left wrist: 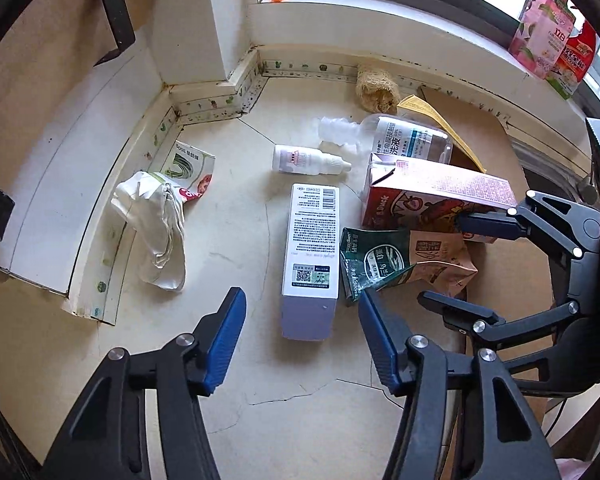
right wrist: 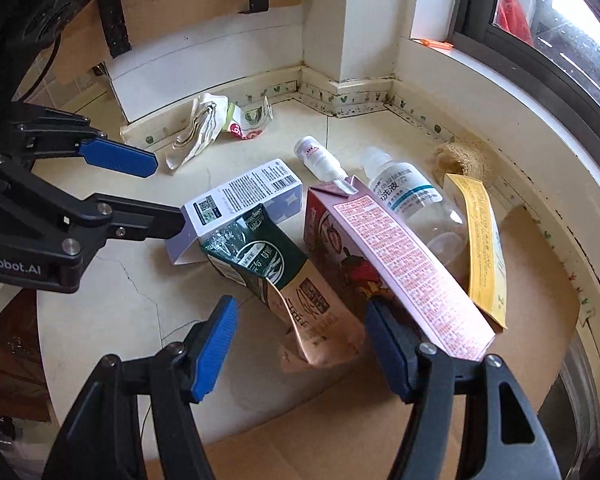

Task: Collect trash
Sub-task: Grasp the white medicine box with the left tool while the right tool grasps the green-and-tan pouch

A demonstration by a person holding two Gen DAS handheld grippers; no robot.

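Observation:
Trash lies on a cream counter in a window corner. My left gripper is open, its blue pads either side of the near end of a white and lilac box, with gaps on both sides. The right wrist view shows that left gripper straddling the same box. My right gripper is open around a crumpled green and brown pouch; its right pad sits against the pink juice carton. Seen from the left wrist, the right gripper frames the pouch below the carton.
Also lying here are a small white dropper bottle, a clear plastic bottle, a yellow paper sleeve, a crumpled white wrapper and a loofah pad. Cardboard covers the right side. Packets stand on the sill.

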